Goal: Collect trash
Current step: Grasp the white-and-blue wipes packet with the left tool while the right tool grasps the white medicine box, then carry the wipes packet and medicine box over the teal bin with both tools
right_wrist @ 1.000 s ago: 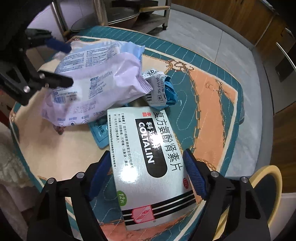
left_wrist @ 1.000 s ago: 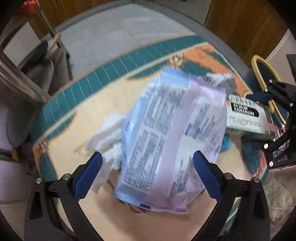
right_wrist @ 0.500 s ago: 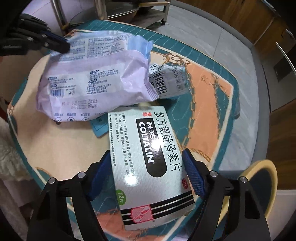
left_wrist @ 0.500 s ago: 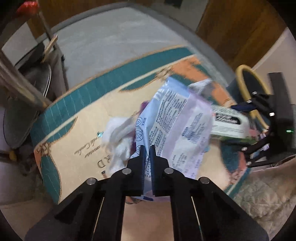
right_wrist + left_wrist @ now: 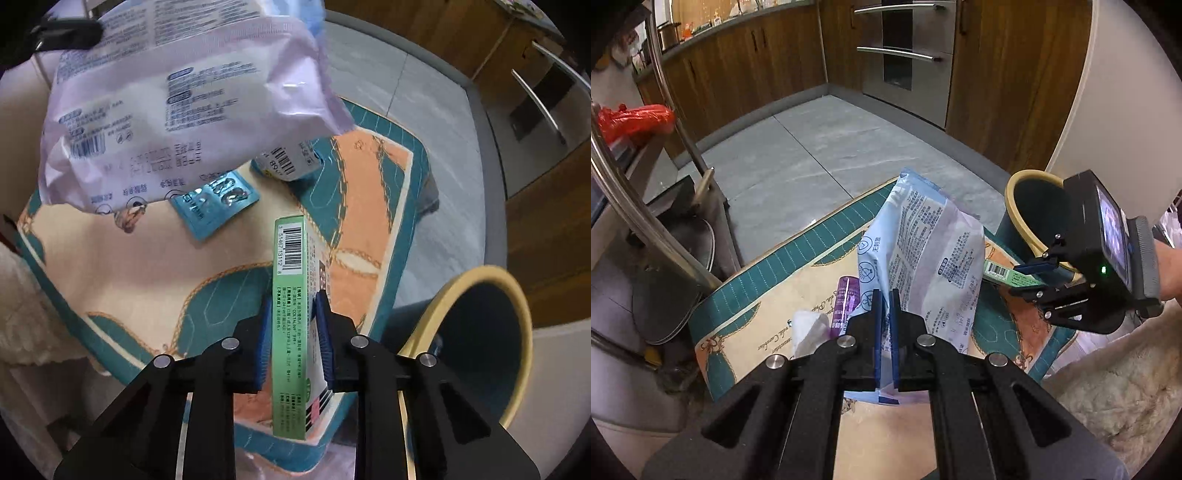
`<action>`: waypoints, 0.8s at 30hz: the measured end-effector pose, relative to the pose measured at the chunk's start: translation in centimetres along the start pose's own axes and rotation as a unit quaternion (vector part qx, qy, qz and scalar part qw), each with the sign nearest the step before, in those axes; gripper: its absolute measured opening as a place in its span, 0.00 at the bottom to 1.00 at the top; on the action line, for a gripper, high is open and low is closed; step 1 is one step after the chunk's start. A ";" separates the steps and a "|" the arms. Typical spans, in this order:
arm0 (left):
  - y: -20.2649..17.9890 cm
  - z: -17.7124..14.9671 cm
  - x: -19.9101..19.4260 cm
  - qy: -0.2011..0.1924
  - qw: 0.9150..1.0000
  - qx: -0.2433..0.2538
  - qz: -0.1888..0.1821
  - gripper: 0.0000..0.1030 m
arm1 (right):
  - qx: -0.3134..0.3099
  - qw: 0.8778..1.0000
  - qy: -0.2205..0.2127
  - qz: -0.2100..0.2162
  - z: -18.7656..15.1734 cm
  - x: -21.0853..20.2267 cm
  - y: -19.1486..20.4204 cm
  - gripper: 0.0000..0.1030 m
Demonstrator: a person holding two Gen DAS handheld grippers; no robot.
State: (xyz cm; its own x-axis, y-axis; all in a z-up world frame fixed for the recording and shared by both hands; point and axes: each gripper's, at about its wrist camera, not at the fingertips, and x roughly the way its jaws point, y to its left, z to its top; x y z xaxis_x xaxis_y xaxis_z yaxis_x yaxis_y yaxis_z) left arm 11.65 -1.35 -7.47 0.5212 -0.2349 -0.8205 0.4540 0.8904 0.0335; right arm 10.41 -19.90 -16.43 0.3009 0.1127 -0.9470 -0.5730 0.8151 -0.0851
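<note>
My left gripper (image 5: 884,295) is shut on the lower edge of a lilac and blue plastic wrapper (image 5: 923,254), which hangs lifted above the patterned mat (image 5: 768,306). The same wrapper (image 5: 177,99) fills the top left of the right wrist view. My right gripper (image 5: 293,299) is closing on a green medicine box (image 5: 290,314), turned on edge, with both pads against its sides. The right gripper (image 5: 1034,273) with the box (image 5: 1001,275) appears at the right of the left wrist view. A dark bin with a yellow rim (image 5: 484,343) stands just right of the box.
On the mat lie a teal blister pack (image 5: 212,205), a crumpled label (image 5: 291,162), a white tissue (image 5: 809,330) and a purple wrapper (image 5: 844,302). A metal rack (image 5: 646,221) stands left of the mat. A fluffy cream rug (image 5: 1115,373) lies at the right.
The left gripper shut on the lilac wrapper and lifted it off the mat. The right gripper's jaws closed on the medicine box, which turned from flat onto its edge and rose.
</note>
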 end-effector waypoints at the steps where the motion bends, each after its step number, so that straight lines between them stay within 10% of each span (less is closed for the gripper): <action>1: -0.1 -0.1 -0.1 0.000 1.000 0.001 0.003 0.03 | 0.003 1.000 -0.002 0.001 -0.1 -0.2 -0.1 0.21; 24: 1.3 -0.4 -3.4 -0.054 0.997 -0.046 0.031 0.03 | 0.106 0.981 -0.162 0.001 -1.5 -11.9 -3.0 0.19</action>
State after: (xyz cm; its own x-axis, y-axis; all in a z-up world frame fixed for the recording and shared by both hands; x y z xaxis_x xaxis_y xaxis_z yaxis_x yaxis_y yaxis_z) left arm 10.23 0.76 -4.88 0.6234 -0.2146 -0.7518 0.3526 0.9354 0.0254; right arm 7.41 -24.53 -5.38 0.5466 0.2604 -0.7959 -0.4125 0.9109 0.0147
